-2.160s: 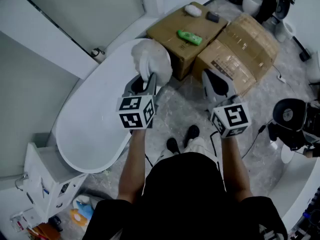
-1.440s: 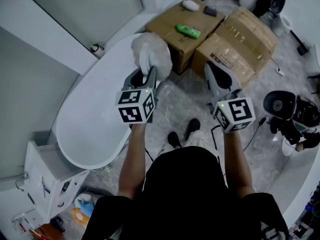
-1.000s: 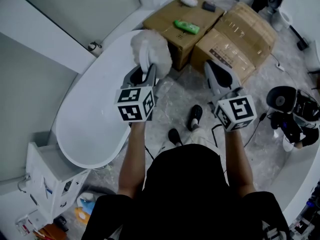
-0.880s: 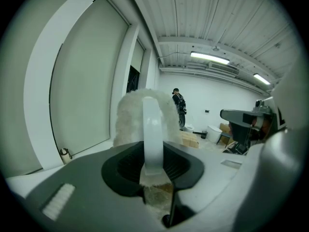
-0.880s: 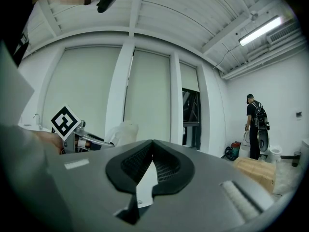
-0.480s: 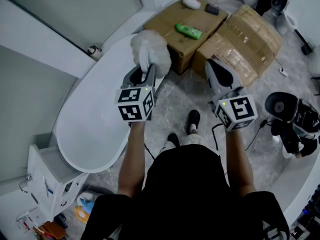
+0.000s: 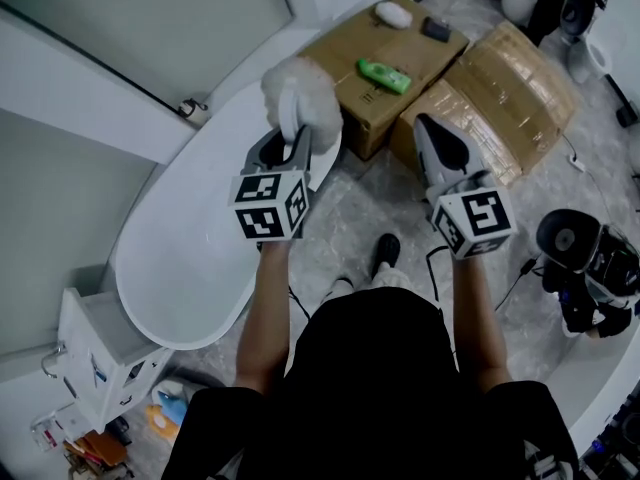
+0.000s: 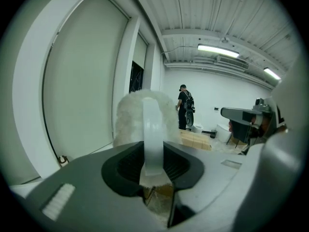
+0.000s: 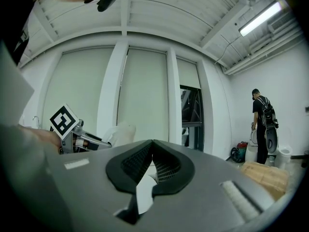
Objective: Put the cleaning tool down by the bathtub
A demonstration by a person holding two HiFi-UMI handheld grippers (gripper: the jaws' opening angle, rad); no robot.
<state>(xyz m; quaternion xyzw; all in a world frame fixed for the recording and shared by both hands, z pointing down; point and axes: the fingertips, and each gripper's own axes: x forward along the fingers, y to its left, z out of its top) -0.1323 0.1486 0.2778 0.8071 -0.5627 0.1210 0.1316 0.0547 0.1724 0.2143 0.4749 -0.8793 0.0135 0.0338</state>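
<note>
The cleaning tool [image 7: 300, 103] is a fluffy white duster head on a pale plastic handle [image 8: 153, 144]. My left gripper [image 7: 288, 146] is shut on that handle and holds the tool upright over the near rim of the white bathtub [image 7: 190, 248]. In the left gripper view the fluffy head [image 8: 133, 117] rises just past the left gripper [image 8: 153, 149]. My right gripper [image 7: 440, 153] hangs over the floor in front of the cardboard boxes. In the right gripper view the right gripper [image 9: 152, 142] has its jaws touching at the tips with nothing between them.
Two cardboard boxes [image 7: 385, 43] [image 7: 505, 93] stand past the tub's end; a green bottle [image 7: 382, 75] and small items lie on the nearer one. A white cabinet [image 7: 95, 353] sits at lower left, dark equipment [image 7: 590, 263] at right. A person [image 8: 184, 108] stands far off.
The view has shifted: the boxes and tub end now sit lower and closer in the frame, and my feet have stepped. Both grippers keep their pose, the left still gripping the tool.
</note>
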